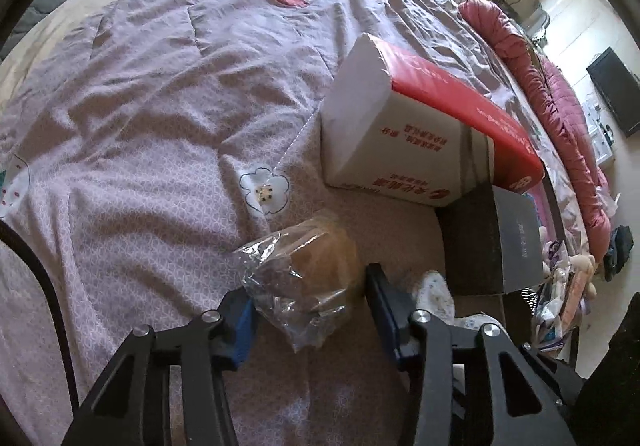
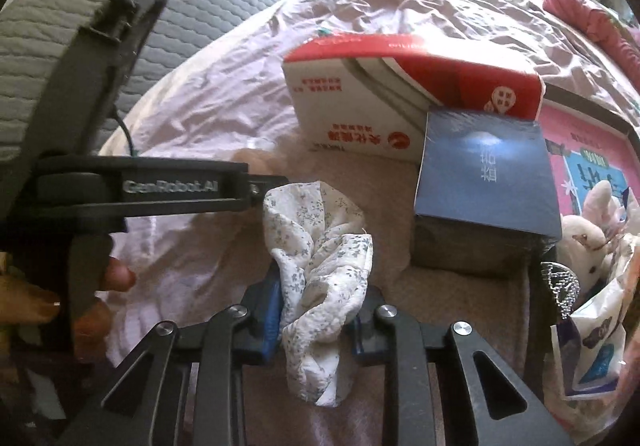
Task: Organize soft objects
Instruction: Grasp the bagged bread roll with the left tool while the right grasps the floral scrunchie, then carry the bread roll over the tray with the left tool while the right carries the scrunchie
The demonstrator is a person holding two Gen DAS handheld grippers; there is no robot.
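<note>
A soft bun in a crinkled clear bag (image 1: pixel 316 278) lies on the mauve bedspread (image 1: pixel 160 126). My left gripper (image 1: pixel 308 310) reaches down over it, and its blue pads (image 1: pixel 242 330) press the bag from both sides. The right wrist view has my right gripper (image 2: pixel 316 314) shut on a bunched white cloth with small blue flowers (image 2: pixel 320 246), which sticks up between the fingers. That same cloth (image 1: pixel 434 286) shows just right of the left gripper. Seen from the side, the left gripper's black body (image 2: pixel 160 188) is held by a hand (image 2: pixel 116 274).
A red and white carton (image 1: pixel 404 126) stands behind the bun, a dark blue box (image 2: pixel 484 174) beside it. At the right are a pink printed box (image 2: pixel 588 162), a white plush toy (image 2: pixel 588 242) and snack bags (image 2: pixel 592 350). A pink quilt (image 1: pixel 552 94) runs along the bed's far side.
</note>
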